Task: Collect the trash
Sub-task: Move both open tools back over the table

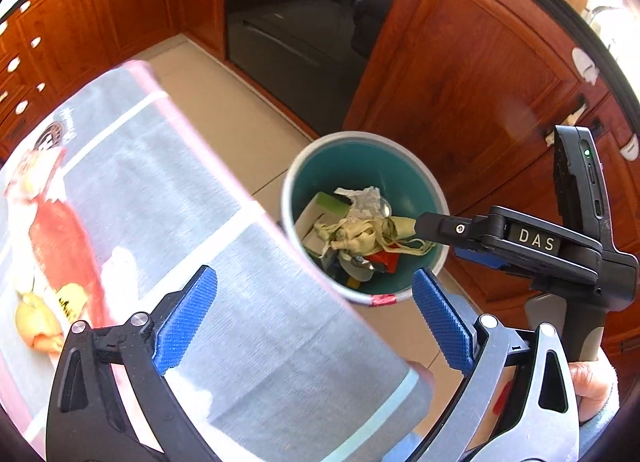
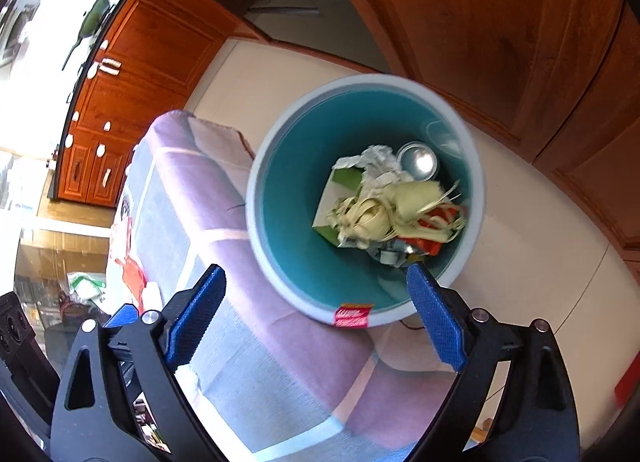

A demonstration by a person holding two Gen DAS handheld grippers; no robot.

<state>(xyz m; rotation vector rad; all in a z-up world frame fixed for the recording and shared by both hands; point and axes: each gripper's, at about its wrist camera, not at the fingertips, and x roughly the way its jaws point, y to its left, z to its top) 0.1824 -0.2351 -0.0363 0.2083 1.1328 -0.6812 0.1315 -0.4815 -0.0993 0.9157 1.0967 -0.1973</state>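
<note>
A round bin [image 1: 296, 190], teal inside with a pale rim, stands on the floor beside the table; it also shows in the right wrist view [image 2: 280, 198]. In it lie corn husks [image 1: 360, 234], crumpled paper [image 1: 366, 198], a metal lid [image 2: 418, 164] and red scraps [image 2: 434, 246]. My left gripper [image 1: 316, 312] is open and empty, above the table's edge near the bin. My right gripper [image 2: 316, 316] is open and empty, above the bin's near rim; in the left wrist view its body [image 1: 532, 246] reaches over the bin from the right.
A grey tablecloth with pink stripes and a Santa print [image 1: 168, 202] covers the table left of the bin. Peel scraps [image 1: 36, 322] lie on it at the far left. Wooden cabinets [image 1: 472, 74] and a dark oven [image 1: 296, 34] stand behind on the tiled floor [image 1: 224, 118].
</note>
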